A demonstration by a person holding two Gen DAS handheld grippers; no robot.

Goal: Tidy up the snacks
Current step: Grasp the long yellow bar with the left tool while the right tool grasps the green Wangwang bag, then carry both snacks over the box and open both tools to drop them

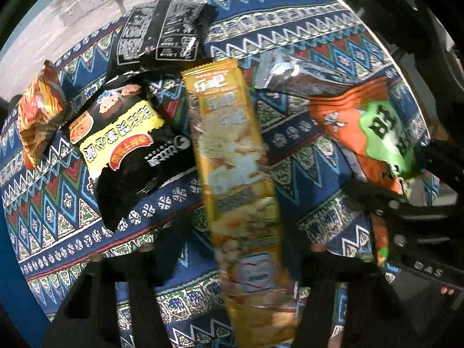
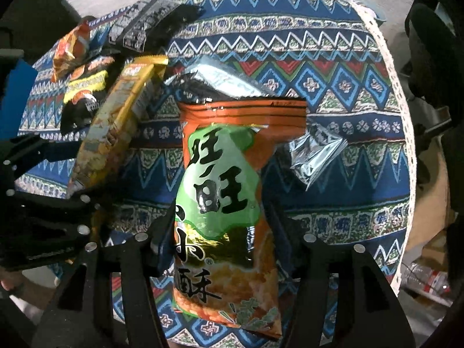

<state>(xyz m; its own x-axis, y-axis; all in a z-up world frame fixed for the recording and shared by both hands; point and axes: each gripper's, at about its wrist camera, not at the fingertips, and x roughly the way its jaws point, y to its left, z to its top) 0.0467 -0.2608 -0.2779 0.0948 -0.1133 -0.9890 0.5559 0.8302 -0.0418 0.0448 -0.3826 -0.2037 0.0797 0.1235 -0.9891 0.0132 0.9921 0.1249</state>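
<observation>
A round table draped in a woven-look cloth [image 1: 304, 43] of blue, green, red and white zigzag and diamond bands, edged with pale lace trim [image 2: 397, 87], stands by a whitewashed wall carrying a row of white sockets [image 1: 87, 0].

No box or basket shows; the snacks lie loose on the cloth.

The left gripper [image 1: 229, 264] points down with a long, narrow yellow packet [image 1: 232, 150] of glossy film running up between its black fingers [image 1: 139, 290]. The picture is blurred there, so whether the pads press on it cannot be told.

The right gripper [image 2: 226, 249] likewise straddles an orange and green puffed bag [image 2: 226, 191] with bold black characters; contact is unclear too.

Behind that bag lies a crinkled silver foil pack [image 2: 226, 78], and another silver piece [image 2: 316, 153] sits just beside its right edge.

To the left of the yellow packet rests a black pouch with a yellow label [image 1: 121, 139], a black packet printed with white text [image 1: 162, 34] beyond it, and a small crumpled red-and-yellow wrapper [image 1: 37, 116] near the table's edge.
</observation>
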